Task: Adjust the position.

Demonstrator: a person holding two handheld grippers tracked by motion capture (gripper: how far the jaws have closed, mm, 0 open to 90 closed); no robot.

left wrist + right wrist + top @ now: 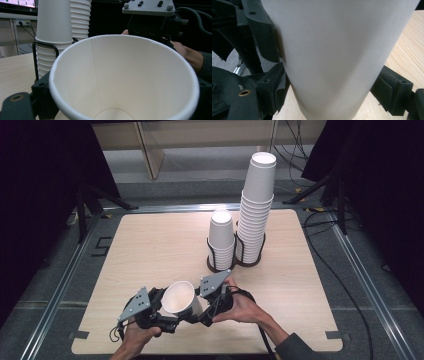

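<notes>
One paper cup [178, 298] sits low centre above the table [150, 245], grasped between the left gripper [165, 312] and right gripper [199, 306]; apparently mid-handover, not yet on either stack [221, 240] in the upper centre.

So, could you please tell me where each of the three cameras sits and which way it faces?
High view: fixed above the person's side of the table, looking forward and down; both hands, the left hand-held gripper and the right hand-held gripper flank a paper cup.
Left gripper view: rides the left hand-held gripper, facing into the cup's mouth toward two cup stacks.
Right gripper view: rides the right hand-held gripper, facing the cup's outer wall, black jaws at either side.
Shared: all three show the cup.
</notes>
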